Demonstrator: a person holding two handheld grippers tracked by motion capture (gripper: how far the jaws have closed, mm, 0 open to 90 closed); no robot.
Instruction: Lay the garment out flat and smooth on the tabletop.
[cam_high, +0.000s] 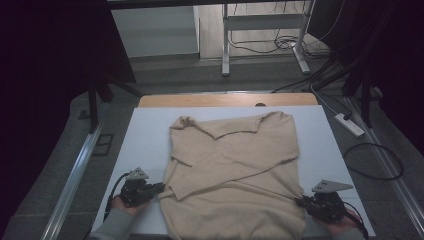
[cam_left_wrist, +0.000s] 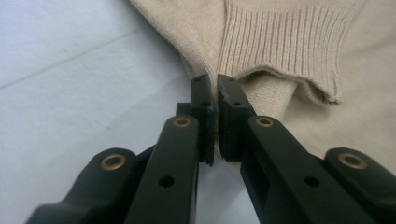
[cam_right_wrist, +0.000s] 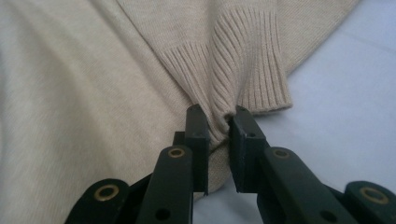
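Note:
A beige knit sweater (cam_high: 230, 165) lies flat on the white-covered table (cam_high: 145, 135), both sleeves folded across its body. My left gripper (cam_high: 161, 187) is at the sweater's left edge, just below a ribbed cuff (cam_left_wrist: 289, 37). Its jaws (cam_left_wrist: 215, 81) are shut, and the sweater's edge (cam_left_wrist: 196, 56) runs into the tips. My right gripper (cam_high: 299, 201) is at the sweater's right edge. There the jaws (cam_right_wrist: 217, 112) are shut on the other ribbed cuff (cam_right_wrist: 243, 56), which bunches between the pads.
White cover lies bare to both sides of the sweater, with a wooden table edge (cam_high: 225, 100) at the back. On the floor to the right are a power strip (cam_high: 350, 125) and a looped cable (cam_high: 375, 160). A metal desk frame (cam_high: 225, 50) stands beyond.

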